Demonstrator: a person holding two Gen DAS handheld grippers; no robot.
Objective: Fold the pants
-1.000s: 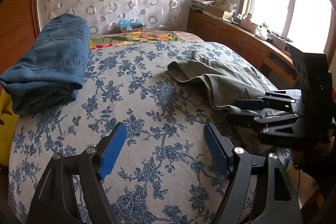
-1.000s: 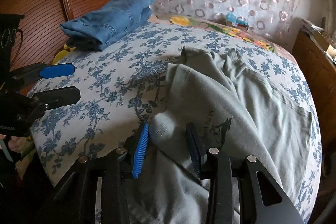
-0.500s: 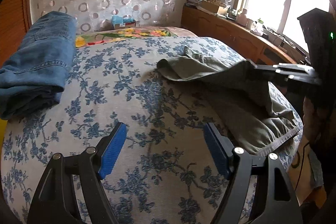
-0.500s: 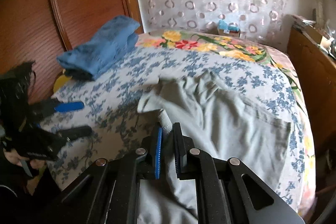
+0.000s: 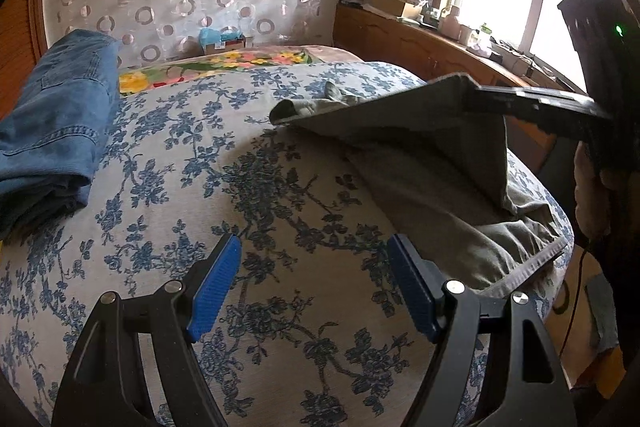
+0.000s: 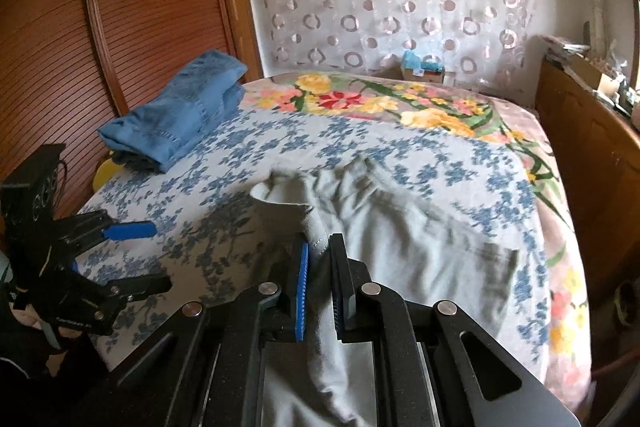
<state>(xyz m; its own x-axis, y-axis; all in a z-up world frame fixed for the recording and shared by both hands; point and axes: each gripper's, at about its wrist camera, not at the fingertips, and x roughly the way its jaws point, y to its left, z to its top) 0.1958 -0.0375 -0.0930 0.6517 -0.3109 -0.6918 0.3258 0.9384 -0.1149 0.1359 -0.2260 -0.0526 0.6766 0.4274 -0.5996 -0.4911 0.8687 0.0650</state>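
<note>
Grey-green pants (image 6: 404, 247) lie spread on the bed's right side. My right gripper (image 6: 320, 259) is shut on a hem corner of them and holds it lifted above the bed. In the left wrist view the pants (image 5: 420, 163) hang stretched from the right gripper (image 5: 468, 95) down to the bed. My left gripper (image 5: 314, 283) is open and empty, low over the blue-flowered bedspread (image 5: 224, 163), left of the pants. It also shows in the right wrist view (image 6: 132, 251) at the bed's left edge.
Folded blue jeans (image 5: 52, 123) lie at the bed's far left, near the wooden headboard panel (image 6: 120, 7). A wooden cabinet (image 5: 420, 43) with clutter runs along the right under the window. A small box (image 6: 424, 69) stands at the far wall.
My right gripper closed on the pants' hem and lifted it, pulling the cloth up off the bed. My left gripper stayed open and shifted slightly.
</note>
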